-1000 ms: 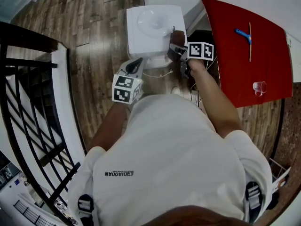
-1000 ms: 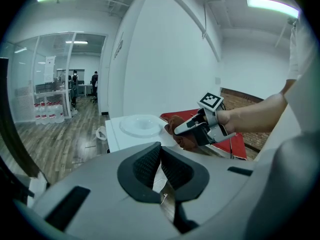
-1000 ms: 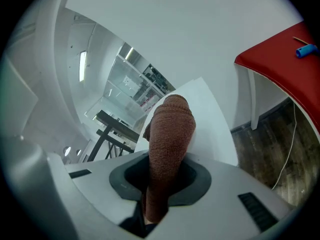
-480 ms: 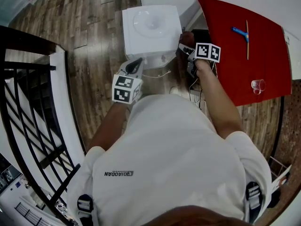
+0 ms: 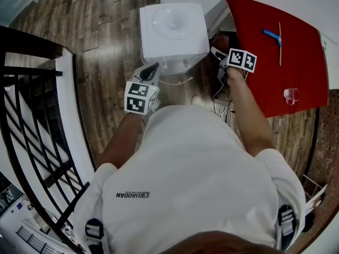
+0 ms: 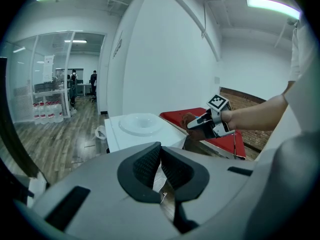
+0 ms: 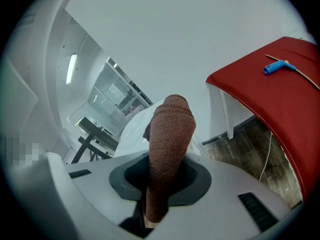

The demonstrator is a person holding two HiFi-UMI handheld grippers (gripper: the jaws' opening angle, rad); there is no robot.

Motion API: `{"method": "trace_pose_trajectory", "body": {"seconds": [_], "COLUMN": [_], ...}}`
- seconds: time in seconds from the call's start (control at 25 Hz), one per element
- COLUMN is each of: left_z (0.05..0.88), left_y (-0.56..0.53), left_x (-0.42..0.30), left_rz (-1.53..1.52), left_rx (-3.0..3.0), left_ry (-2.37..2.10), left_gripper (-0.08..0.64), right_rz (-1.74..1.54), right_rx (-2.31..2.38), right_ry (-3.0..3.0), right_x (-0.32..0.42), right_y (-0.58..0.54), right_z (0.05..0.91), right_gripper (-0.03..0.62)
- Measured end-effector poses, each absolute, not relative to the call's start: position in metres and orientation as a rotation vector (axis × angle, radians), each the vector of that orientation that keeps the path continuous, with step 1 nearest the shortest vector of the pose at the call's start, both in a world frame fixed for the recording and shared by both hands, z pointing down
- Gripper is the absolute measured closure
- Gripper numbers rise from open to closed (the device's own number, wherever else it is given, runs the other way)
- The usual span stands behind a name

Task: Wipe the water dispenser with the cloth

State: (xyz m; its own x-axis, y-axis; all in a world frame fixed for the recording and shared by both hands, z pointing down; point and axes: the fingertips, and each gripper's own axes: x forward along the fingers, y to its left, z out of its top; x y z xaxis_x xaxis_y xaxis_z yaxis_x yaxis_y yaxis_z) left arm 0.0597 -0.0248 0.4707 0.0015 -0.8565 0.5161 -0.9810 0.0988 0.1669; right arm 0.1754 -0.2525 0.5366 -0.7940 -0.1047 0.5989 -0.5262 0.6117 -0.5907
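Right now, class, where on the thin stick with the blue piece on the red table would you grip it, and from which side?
Probably the blue piece, the thickest part of the stick. It lies flat on the red table, so come straight down from above and close across the blue piece's width. The thin shaft offers little to pinch.

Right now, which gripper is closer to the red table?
Right. The right gripper, holding the cloth, is just beside the edge of the red table. The left gripper is in front of the water dispenser, farther off.
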Motion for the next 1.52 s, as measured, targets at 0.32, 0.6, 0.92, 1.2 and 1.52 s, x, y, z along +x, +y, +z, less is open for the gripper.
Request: {"method": "trace_pose_trajectory", "body": {"seconds": [0.32,0.6,0.92,1.2,1.52], "left_z": [0.479,0.490,0.491,0.499,0.498], "left_y": [-0.010,0.017,0.053,0.096,0.112], "left_x": [0.040,0.012,0.004,-0.013,-0.023], "left_rz": [0.182,0.090,0.140,0.209,0.226], "left_rx": [1.706,1.579,1.589,1.556,1.544], "left_ry": [-1.855,-1.861,-1.858,-1.862,-1.885], "left_gripper": [0.560,0.560,0.560,0.560,0.560], "right_rz": [0.730,0.475,0.192,0.094,0.017], "right_rx": [0.596,0.292,-0.116,-0.160,-0.126], "right_ry": [-2.540,-2.647,-2.582,-2.567,-2.541], "right_x": [0.171,0.128,0.057,0.015,0.008], "right_y": [-0.237,-0.139,-0.018,0.020,0.023], "right_z": [0.510,0.511,0.554,0.577,0.592], "right_gripper": [0.520,0.520,0.520,0.520,0.520]}}
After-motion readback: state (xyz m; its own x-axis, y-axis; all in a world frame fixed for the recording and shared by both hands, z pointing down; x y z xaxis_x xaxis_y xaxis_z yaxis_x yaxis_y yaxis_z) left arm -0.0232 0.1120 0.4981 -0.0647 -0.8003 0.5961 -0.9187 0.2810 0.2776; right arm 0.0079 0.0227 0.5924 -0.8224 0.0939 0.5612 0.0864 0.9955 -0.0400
